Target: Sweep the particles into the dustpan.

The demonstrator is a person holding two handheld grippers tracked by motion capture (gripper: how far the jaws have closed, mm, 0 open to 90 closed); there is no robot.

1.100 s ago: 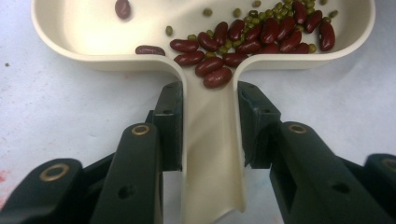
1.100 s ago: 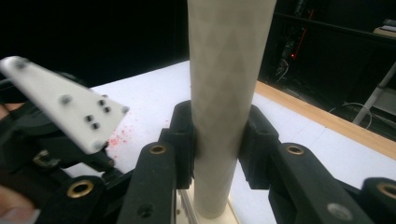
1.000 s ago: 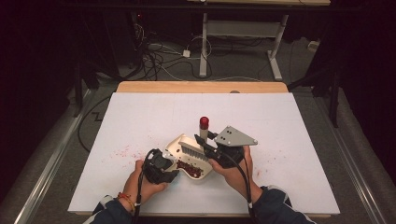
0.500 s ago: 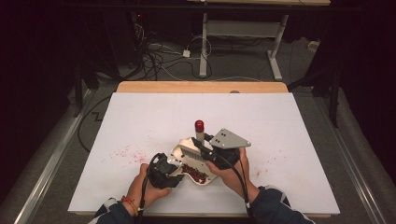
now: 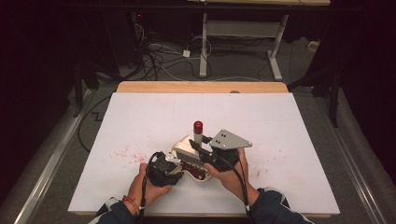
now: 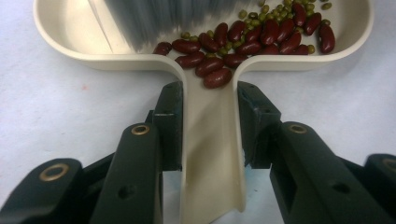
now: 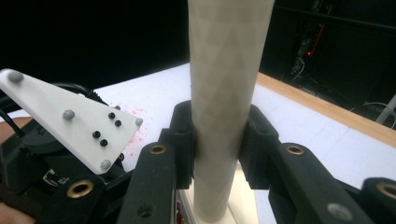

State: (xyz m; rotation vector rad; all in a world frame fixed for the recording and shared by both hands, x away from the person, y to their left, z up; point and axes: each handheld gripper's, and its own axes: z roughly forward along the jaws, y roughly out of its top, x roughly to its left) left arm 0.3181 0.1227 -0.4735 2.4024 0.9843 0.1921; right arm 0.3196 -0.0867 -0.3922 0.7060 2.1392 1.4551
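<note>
The cream plastic dustpan (image 6: 205,65) holding dark red kidney beans (image 6: 243,39) lies ahead of the left gripper (image 6: 209,126), which clamps its handle lengthwise, while the right gripper (image 7: 217,140) just beside clamps the cream brush handle (image 7: 226,93) upright, bristles (image 6: 154,21) in the pan on the white surface (image 5: 140,116).

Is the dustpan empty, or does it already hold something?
Holding something: red kidney beans and small green beans lie inside the dustpan, beside the brush bristles.
</note>
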